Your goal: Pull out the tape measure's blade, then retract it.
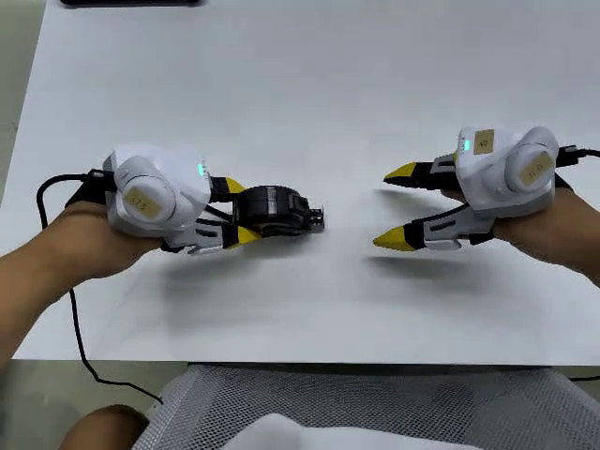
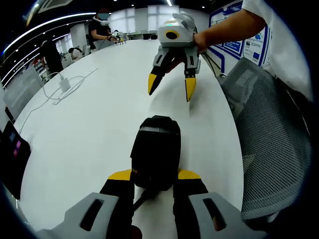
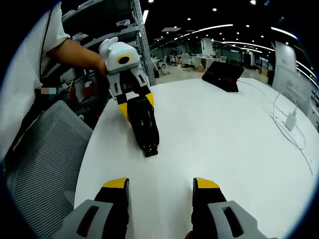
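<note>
A black tape measure lies on the white table, its blade end pointing right with no blade drawn out. My left gripper is shut on the case's rear; in the left gripper view the yellow tips clamp both sides of the tape measure. My right gripper hovers open a short way right of the blade end, nothing between its yellow-tipped fingers. From the right gripper view the tape measure sits ahead, held by the left gripper. The right gripper shows opposite in the left gripper view.
A mesh chair back stands against the table's near edge. A black cable trails from the left gripper over that edge. A dark pad and a white charger with cord lie farther along the table. People work in the background.
</note>
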